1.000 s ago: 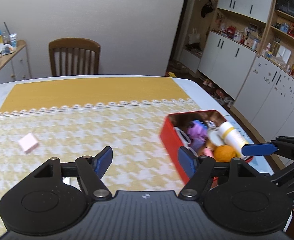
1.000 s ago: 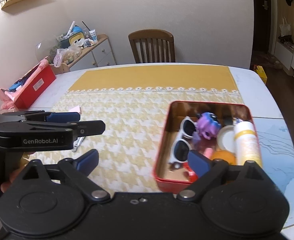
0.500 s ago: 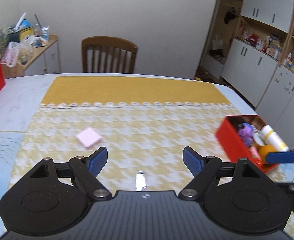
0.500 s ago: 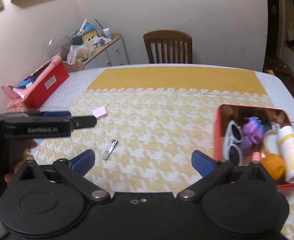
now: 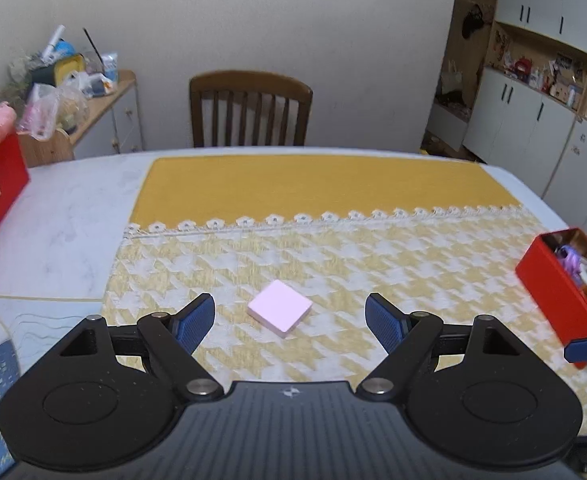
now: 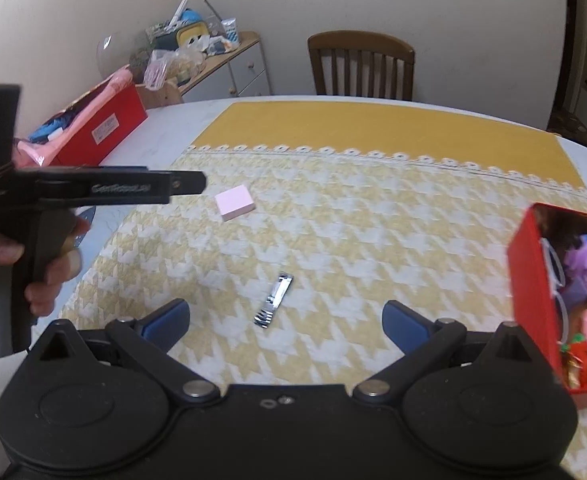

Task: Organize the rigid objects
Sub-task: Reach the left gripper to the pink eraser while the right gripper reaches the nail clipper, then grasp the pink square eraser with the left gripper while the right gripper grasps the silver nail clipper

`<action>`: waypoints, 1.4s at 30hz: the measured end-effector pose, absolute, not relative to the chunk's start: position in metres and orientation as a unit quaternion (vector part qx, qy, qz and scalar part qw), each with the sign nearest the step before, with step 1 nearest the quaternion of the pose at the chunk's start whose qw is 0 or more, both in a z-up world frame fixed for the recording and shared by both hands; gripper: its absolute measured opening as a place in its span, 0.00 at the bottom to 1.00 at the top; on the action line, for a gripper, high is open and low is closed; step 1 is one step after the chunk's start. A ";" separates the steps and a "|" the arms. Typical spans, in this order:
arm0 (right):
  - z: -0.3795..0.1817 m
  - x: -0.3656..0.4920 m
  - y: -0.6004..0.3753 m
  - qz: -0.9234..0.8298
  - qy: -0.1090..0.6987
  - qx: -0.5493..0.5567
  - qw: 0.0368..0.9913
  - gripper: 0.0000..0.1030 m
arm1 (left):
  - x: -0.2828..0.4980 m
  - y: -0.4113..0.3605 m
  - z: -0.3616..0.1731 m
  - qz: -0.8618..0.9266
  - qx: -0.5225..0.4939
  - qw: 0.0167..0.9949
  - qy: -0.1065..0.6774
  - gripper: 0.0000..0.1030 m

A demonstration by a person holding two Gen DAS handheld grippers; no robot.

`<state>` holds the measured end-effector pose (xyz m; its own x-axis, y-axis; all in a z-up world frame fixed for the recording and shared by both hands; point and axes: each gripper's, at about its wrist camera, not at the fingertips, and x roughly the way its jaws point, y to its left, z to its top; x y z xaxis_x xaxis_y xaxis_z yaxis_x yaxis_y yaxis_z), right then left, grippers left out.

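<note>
Both of your grippers stand released with nothing between the pads: your left gripper (image 5: pixel 290 315) hangs over the pink block, its blue fingers wide on either side of it without touching, and your right gripper (image 6: pixel 286 319) hangs wide over the nail clipper. Your left hand (image 6: pixel 25 268) wraps the left tool's handle at the edge of the right wrist view. Beneath them the table (image 5: pixel 65 216) carries a yellow houndstooth cloth (image 5: pixel 373 256) with a plain yellow band on the far side. At the cloth's right edge sits the red tin (image 6: pixel 533 280), open, with white sunglasses, a purple toy and an orange ball inside. Well to its left lies the pink block (image 5: pixel 280 309), flat on the cloth. Smallest is the nail clipper (image 6: pixel 274 299), lying near the cloth's middle, apart from both block and tin.
</note>
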<state>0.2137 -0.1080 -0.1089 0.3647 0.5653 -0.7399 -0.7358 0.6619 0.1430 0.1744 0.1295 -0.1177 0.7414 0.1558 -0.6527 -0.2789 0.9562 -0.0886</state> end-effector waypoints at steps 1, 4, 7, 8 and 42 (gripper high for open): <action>-0.112 0.214 -0.101 0.398 0.401 -0.112 0.818 0.99 | 0.178 0.134 -0.122 0.112 -0.092 0.927 0.345 0.80; -0.122 0.214 -0.086 0.395 0.409 -0.124 0.813 0.97 | 0.188 0.141 -0.135 0.114 -0.082 0.925 0.354 0.80; -0.132 0.215 -0.072 0.384 0.401 -0.146 0.819 0.93 | 0.199 0.142 -0.146 0.110 -0.059 0.925 0.360 0.80; -0.136 0.216 -0.068 0.381 0.401 -0.153 0.819 0.92 | 0.203 0.141 -0.149 0.109 -0.049 0.924 0.362 0.80; -0.175 0.239 -0.024 0.344 0.428 -0.189 0.814 0.17 | 0.235 0.138 -0.186 0.093 0.006 0.922 0.376 0.40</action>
